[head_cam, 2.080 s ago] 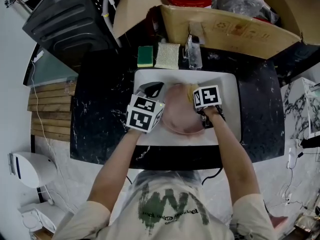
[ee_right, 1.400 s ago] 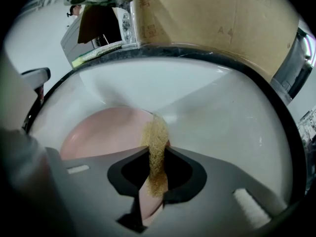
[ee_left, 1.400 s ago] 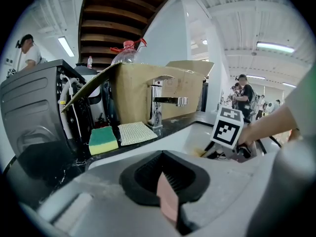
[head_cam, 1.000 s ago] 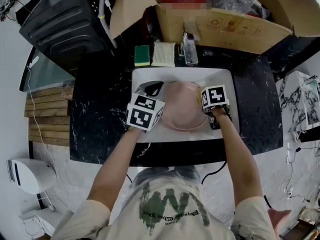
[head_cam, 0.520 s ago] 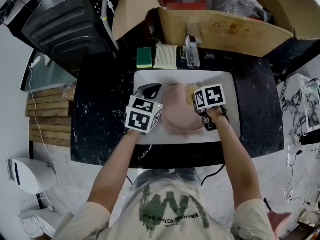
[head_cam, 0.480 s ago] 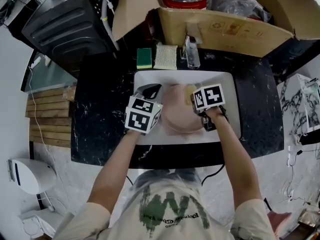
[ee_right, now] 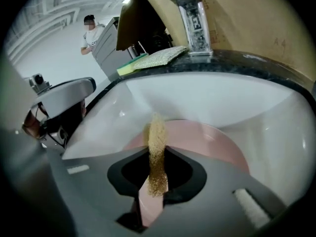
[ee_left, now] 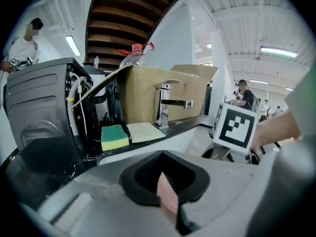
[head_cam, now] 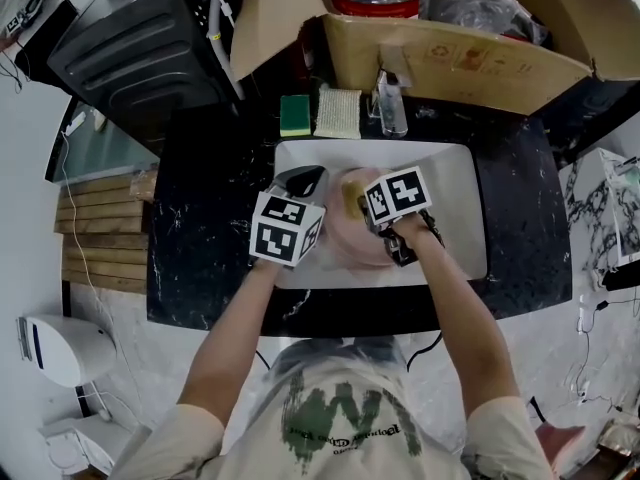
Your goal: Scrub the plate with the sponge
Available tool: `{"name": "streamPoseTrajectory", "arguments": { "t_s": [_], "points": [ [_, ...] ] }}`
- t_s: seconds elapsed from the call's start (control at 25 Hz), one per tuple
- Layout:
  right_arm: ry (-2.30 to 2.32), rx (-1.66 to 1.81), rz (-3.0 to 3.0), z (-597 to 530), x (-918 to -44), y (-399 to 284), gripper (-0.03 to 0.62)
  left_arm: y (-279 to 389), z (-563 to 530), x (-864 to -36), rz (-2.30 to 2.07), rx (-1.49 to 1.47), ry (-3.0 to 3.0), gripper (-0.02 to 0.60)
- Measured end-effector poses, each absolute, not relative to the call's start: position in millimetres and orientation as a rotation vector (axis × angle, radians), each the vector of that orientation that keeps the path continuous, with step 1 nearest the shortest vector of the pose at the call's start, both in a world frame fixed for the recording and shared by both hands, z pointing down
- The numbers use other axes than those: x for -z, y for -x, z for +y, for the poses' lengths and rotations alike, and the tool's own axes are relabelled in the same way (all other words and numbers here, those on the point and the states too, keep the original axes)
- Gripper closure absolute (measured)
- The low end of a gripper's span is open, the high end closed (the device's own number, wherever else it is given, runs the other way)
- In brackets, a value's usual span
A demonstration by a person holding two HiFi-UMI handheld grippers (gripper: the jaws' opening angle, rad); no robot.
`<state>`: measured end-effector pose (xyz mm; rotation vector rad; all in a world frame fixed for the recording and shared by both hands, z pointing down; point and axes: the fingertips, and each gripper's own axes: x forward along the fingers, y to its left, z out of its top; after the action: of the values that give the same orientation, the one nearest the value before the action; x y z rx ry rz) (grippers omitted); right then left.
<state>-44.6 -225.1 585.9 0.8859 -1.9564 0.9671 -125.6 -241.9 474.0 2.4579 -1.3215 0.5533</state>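
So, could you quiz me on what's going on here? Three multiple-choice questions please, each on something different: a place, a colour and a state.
1. Where does the pink plate lie?
A. on the floor
B. in the white sink
C. inside the cardboard box

2. What colour is the spare sponge on the counter behind the sink?
A. green over yellow
B. blue
C. red

3. How do the right gripper's jaws stand?
A. wide apart and empty
B. shut on a fork
C. shut on a tan scrubbing sponge

Answers:
1 B, the head view shows white basin all round the plate.
2 A, the left gripper view shows a green top on a yellow base.
3 C, the right gripper view shows the sponge pinched between the jaws.
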Motion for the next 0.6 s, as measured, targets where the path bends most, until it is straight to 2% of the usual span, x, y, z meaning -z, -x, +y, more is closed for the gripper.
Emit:
{"name": "streamPoseTrajectory", "arguments": {
  "t_s": [0.6],
  "points": [
    [-0.752,-1.106,-1.901,-198.3,-612.6,83.2,0.531,124.6,-238.6,-471.0,-1.281,-0.535,-2.504,0.581]
  ]
}}
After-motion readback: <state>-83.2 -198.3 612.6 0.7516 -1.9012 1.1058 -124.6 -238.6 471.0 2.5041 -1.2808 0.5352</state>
